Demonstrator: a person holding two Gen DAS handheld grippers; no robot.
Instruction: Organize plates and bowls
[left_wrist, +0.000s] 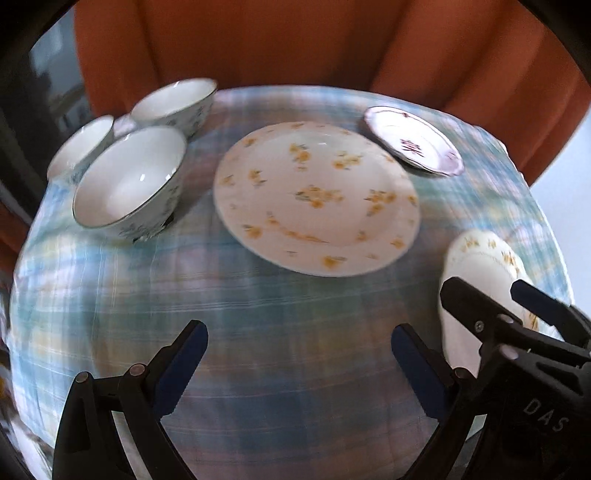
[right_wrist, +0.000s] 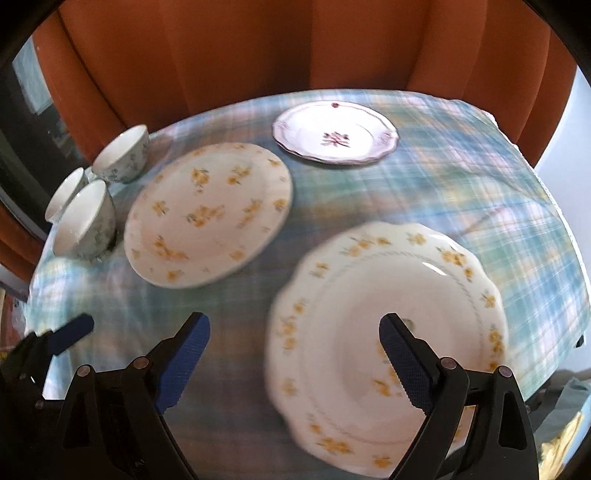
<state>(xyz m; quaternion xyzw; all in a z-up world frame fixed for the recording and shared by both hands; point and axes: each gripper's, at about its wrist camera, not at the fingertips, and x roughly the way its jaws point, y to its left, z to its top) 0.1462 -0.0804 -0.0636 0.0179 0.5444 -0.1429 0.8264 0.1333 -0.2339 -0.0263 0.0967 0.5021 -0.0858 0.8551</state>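
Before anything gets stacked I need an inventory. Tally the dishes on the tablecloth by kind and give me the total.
Bowls: 3, white with blue flowers: nearest bowl, left bowl, far bowl.
Plates: 3: round yellow-flowered plate, scalloped yellow-flowered plate, purple-rimmed plate.
Total: 6 dishes.

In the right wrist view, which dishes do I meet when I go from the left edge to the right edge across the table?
Cluster of three bowls → round plate with yellow flowers → small plate with purple rim → scalloped plate with yellow flowers, nearest the camera.
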